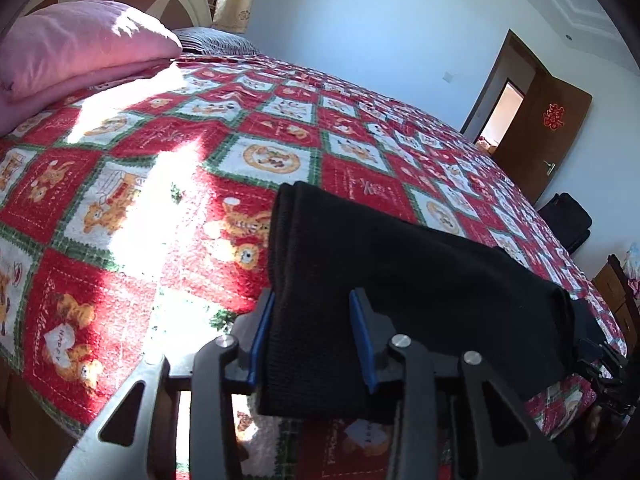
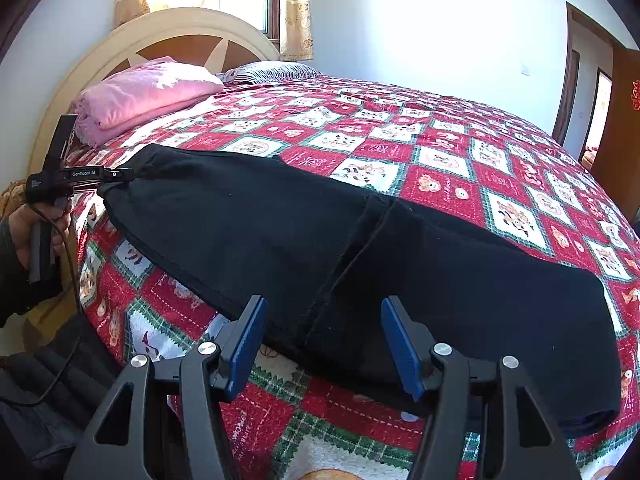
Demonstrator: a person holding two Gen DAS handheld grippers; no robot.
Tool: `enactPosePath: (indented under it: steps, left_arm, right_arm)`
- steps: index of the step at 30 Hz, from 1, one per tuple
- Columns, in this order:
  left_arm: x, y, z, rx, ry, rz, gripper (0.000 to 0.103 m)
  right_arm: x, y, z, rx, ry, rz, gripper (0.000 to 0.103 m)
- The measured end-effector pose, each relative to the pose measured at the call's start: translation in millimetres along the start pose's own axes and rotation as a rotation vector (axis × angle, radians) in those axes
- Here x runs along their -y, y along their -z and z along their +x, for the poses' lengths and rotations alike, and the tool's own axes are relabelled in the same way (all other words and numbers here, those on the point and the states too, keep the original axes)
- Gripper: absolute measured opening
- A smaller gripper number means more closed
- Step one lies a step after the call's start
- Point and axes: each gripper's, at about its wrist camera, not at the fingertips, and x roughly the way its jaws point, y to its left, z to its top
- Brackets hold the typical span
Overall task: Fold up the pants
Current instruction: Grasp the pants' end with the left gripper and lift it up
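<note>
Black pants point(image 2: 280, 232) lie folded lengthwise in a long band across the near side of the bed. In the left wrist view, one end of the pants point(image 1: 400, 280) fills the gap between the blue pads of my left gripper point(image 1: 314, 320), which is shut on the thick fabric. The right wrist view shows that left gripper point(image 2: 120, 174) at the band's far left end, held by a hand point(image 2: 24, 232). My right gripper point(image 2: 324, 344) is open, its blue pads straddling the near edge at the pants' middle seam without pressing it.
A red, white and green checked blanket point(image 2: 440, 160) covers the bed. A folded pink quilt point(image 2: 148, 92) and a striped pillow point(image 2: 272, 70) lie by the cream headboard point(image 2: 180, 28). A brown door point(image 1: 540, 128) stands open beyond the bed, with a black bag point(image 1: 568, 216) below it.
</note>
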Motion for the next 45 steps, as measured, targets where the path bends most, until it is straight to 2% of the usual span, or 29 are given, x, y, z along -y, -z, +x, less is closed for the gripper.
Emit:
enactPosePath:
  steps: [3,5,8,12,20,24,27,32,34,36,38,40,43,45]
  left_arm:
    - [-4.2,0.7,1.1,0.001,0.026,-0.019,0.037]
    - [-10.8,-0.5,0.2,-0.008,0.088,-0.063,0.022]
    - [-6.2,-1.9,-6.0,0.020,0.118,-0.053,0.020]
    - [3.6,-9.2,-23.2,0.086,0.201,-0.059,0.020]
    - [51.3,-30.4,-60.1,0.170,0.330,-0.010,0.020]
    - [82.9,-36.3,-72.5,0.188,0.386,0.039,0.020]
    - [100.4,-39.8,-77.8,0.198,0.425,0.060,0.020]
    - [121.9,-43.4,-74.3,0.193,0.467,0.082,0.020]
    - [125.7,-42.5,-70.8,0.182,0.476,0.084,0.020]
    - [129.3,-41.5,-69.8,0.177,0.483,0.086,0.020]
    - [133.3,-40.6,-71.7,0.174,0.500,0.083,0.020]
    - [140.0,-42.0,-75.7,0.176,0.510,0.091,0.020]
    - [151.6,-44.5,-81.6,0.182,0.531,0.114,0.020]
    - [163.0,-46.3,-82.7,0.178,0.546,0.134,0.020]
  right_arm:
    - [0.2,-0.1,0.5,-0.001,0.000,0.002,0.061]
    - [-0.4,-0.7,0.3,0.000,0.003,0.003,0.061]
    - [-1.0,-1.5,-1.8,0.010,0.008,0.000,0.061]
    - [1.1,-2.9,-4.9,0.022,0.014,0.002,0.061]
    - [18.0,-14.5,-23.0,0.061,0.018,0.062,0.061]
    - [39.8,-21.9,-34.9,0.069,0.035,0.131,0.061]
    - [65.1,-21.3,-40.5,0.009,0.074,0.212,0.061]
    - [123.7,3.7,-76.3,0.054,0.036,0.434,0.061]
    - [145.0,15.3,-82.3,0.045,0.025,0.514,0.061]
    - [163.1,28.4,-74.4,-0.016,-0.017,0.583,0.061]
    - [171.9,40.8,-47.7,-0.182,-0.037,0.580,0.061]
    - [175.9,42.8,-51.5,-0.148,-0.037,0.606,0.061]
    - [170.0,30.8,-63.8,-0.137,0.033,0.554,0.061]
    - [173.8,24.3,-80.3,-0.061,0.044,0.548,0.061]
